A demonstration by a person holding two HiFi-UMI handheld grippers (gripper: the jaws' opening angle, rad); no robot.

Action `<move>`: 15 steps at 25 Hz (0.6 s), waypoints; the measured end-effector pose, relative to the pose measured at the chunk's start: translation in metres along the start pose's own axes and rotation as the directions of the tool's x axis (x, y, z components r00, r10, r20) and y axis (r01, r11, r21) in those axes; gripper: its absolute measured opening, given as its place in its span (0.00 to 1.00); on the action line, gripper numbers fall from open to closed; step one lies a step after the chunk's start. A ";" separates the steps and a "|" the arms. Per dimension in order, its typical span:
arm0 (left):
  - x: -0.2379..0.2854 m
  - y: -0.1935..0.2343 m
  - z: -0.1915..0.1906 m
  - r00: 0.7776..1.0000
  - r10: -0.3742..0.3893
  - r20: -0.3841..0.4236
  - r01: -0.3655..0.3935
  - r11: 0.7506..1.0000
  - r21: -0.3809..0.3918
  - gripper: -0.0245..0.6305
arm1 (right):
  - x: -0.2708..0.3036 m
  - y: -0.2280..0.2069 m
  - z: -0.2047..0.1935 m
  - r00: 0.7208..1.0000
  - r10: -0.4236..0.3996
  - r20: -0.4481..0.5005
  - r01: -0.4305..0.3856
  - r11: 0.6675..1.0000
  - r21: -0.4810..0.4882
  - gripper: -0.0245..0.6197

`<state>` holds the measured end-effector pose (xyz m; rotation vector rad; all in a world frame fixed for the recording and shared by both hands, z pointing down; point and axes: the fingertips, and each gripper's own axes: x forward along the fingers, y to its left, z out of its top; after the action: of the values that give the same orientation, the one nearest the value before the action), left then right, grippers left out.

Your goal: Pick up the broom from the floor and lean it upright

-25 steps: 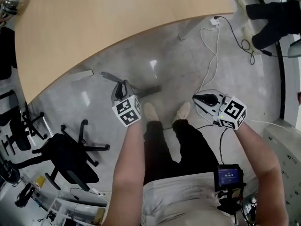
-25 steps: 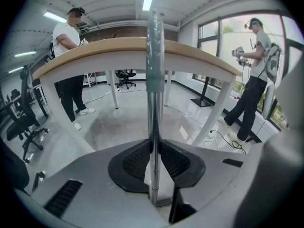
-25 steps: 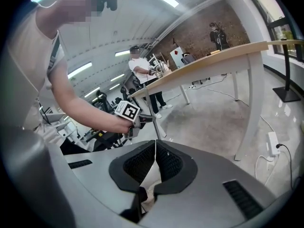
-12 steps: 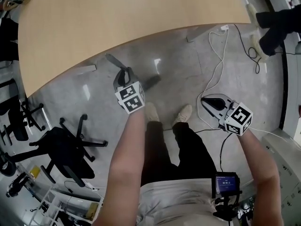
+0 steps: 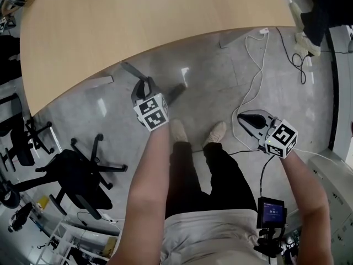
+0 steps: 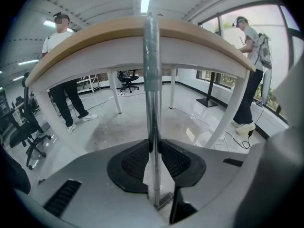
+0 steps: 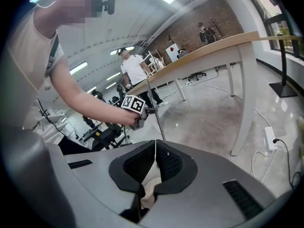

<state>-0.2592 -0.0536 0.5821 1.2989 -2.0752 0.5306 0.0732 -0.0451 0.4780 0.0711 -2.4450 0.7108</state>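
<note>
The broom stands nearly upright. Its metal pole (image 6: 152, 103) rises between the pads of my left gripper (image 6: 154, 156) to the edge of the wooden table (image 6: 95, 42). The pads lie against the pole on both sides, and the jaws are beginning to open. From the head view the left gripper (image 5: 144, 86) sits by the table's rim (image 5: 138, 21), with the dark broom head (image 5: 176, 94) on the floor beside it. My right gripper (image 7: 155, 151) is shut on nothing and hangs low at the right (image 5: 249, 118). It sees the left gripper (image 7: 135, 109) and the pole (image 7: 156, 120).
A black office chair (image 5: 77, 173) stands at the left. White cables (image 5: 253, 87) run from a power strip (image 5: 263, 32) across the floor on the right. My shoes (image 5: 177, 131) are near the broom head. Bystanders (image 6: 59, 80) (image 6: 251, 70) stand beyond the table's white legs (image 7: 244, 103).
My left gripper has moved with the pole toward the table edge. The right gripper has barely shifted.
</note>
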 end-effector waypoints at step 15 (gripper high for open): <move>-0.008 -0.004 0.003 0.997 -0.072 0.007 0.071 0.996 0.057 0.30 | -0.001 0.000 0.004 0.999 -0.039 -0.004 0.039 0.999 -0.011 0.07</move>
<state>-0.2538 -0.0527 0.5746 1.4051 -2.0264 0.5561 0.0721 -0.0471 0.4741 0.1124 -2.4369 0.6806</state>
